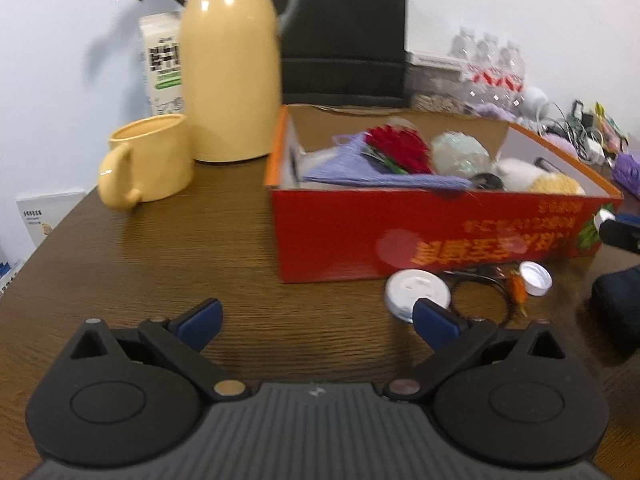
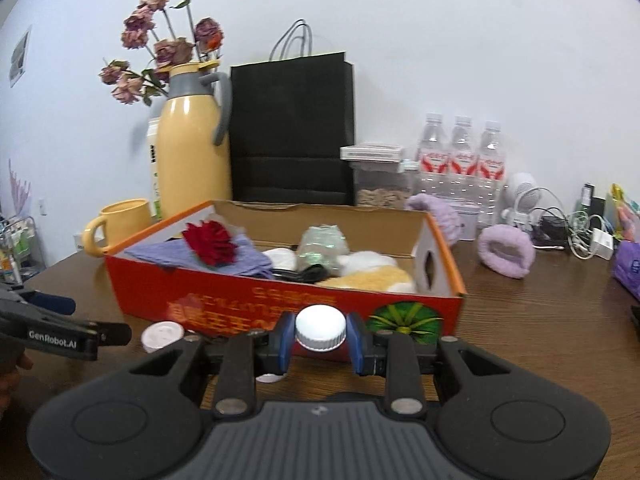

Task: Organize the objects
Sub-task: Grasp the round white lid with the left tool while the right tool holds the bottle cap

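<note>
box (image 2: pixel 224 300) red w/ orange txt | cap (image 2: pixel 320 327) white | flask (image 2: pixel 192 160) yellow, grey top | table (image 1: pixel 200 240) dk wood grain

Lived-in home room, dark wood-grain tabletop (image 2: pixel 520 320) against white wall, cream thermos jug (image 2: pixel 192 152) beside dried pink roses (image 2: pixel 160 52), matching cream mug (image 2: pixel 120 220), black paper bag (image 2: pixel 292 128), bottled water (image 2: pixel 460 160) right of jug

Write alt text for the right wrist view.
The right gripper is shut on a white ribbed cap in front of an open red box holding a red flower and soft items. A yellow jug and black bag stand behind.
</note>
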The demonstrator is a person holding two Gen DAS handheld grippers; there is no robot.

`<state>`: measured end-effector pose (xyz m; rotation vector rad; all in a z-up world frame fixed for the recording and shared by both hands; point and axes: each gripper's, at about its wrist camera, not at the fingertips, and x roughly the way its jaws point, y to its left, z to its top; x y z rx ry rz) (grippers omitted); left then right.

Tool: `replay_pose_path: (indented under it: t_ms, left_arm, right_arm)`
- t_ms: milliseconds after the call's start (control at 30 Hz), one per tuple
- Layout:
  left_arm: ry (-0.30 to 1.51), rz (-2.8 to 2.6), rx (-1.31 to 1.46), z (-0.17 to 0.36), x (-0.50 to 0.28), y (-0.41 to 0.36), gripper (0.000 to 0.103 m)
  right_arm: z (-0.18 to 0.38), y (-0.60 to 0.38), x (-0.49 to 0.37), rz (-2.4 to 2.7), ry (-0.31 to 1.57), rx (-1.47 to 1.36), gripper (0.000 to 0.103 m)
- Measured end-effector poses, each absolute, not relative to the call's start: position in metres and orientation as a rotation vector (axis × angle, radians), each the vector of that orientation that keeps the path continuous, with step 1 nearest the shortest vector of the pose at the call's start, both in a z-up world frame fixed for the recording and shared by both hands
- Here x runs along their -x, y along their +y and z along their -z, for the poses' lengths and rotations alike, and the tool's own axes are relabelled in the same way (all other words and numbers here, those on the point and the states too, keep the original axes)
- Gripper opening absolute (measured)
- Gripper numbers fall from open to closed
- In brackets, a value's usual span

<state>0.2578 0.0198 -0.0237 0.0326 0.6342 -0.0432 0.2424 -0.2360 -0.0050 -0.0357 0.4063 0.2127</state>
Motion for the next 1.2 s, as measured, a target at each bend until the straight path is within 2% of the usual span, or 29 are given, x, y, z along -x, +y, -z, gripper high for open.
replay_pose_path:
  t_ms: [333,1133,1167,1200]
  left_arm:
    - [0.681,0.031,-0.060,0.032,-0.275,-0.008,0.103]
    - [0.700,-0.021,-0.005,0.033,-0.286,-0.006,0.103]
    - [0.699,-0.019,-0.005,0.032,-0.285,-0.006,0.102]
    - [0.695,-0.011,-0.005,0.032,-0.285,-0.006,0.095]
  right_arm:
    - [0.008,-0.268,-0.242,-0.180,0.407,0.044,0.027]
    - [0.010,-0.271,-0.240,-0.195,0.408,0.057,0.027]
    - [0.010,-0.271,-0.240,-0.194,0.408,0.059,0.027]
    - [0.010,-0.271,-0.240,-0.192,0.407,0.061,0.027]
